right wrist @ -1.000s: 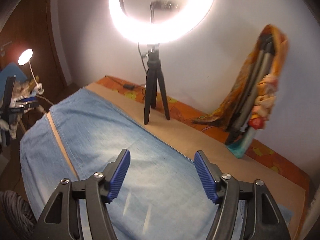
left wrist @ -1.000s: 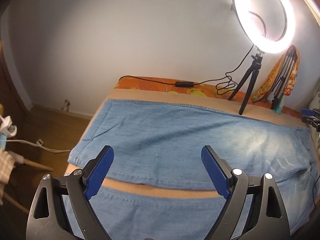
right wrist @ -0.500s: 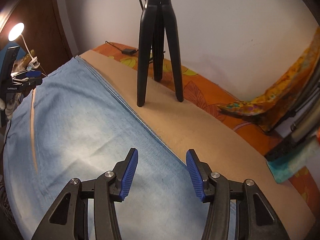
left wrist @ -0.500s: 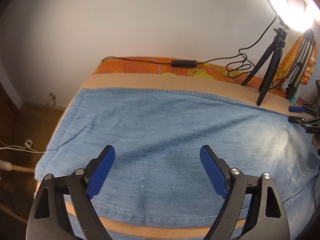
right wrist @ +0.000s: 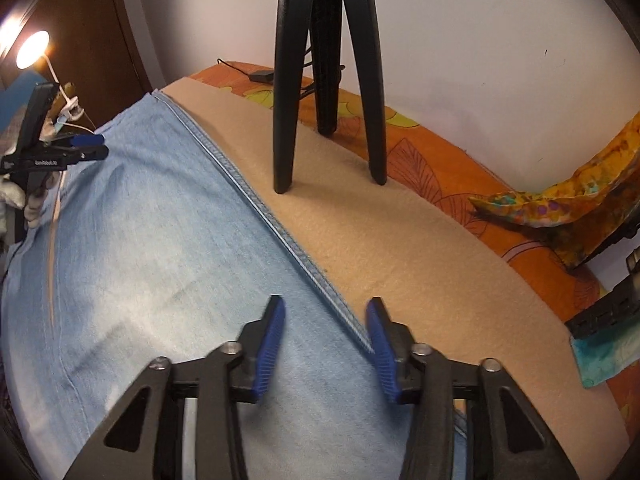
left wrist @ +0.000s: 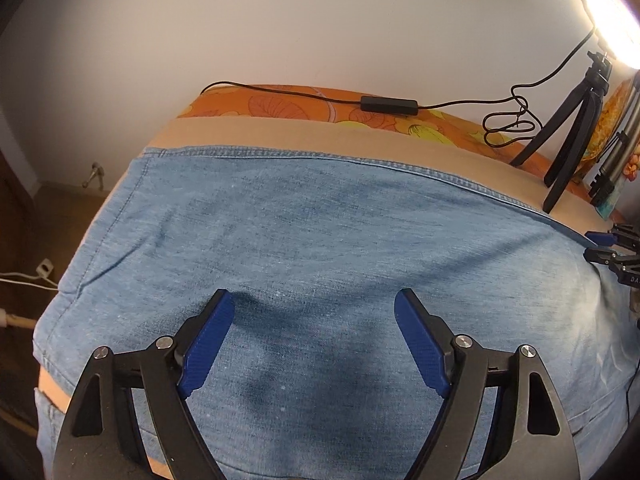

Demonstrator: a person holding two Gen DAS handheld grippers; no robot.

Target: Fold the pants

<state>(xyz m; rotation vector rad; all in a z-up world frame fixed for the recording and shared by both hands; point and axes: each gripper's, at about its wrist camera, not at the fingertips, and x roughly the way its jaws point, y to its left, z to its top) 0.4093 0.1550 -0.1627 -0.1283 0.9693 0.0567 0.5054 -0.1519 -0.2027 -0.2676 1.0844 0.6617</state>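
One pants, two claws, one tripod

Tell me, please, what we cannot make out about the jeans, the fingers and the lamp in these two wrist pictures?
- Left wrist view: the waist and most of the near leg of the jeans, cut off by the picture's edges and hidden behind the left gripper.
- Right wrist view: whether the right gripper already pinches the seam; its fingers straddle it closely.
- Right wrist view: the lamp atop the tripod, cut off by the top edge.

A big bright light glares in the top corner. A small lamp shines far off. The tongs throw soft dark shadows. Edges look bent and dark.
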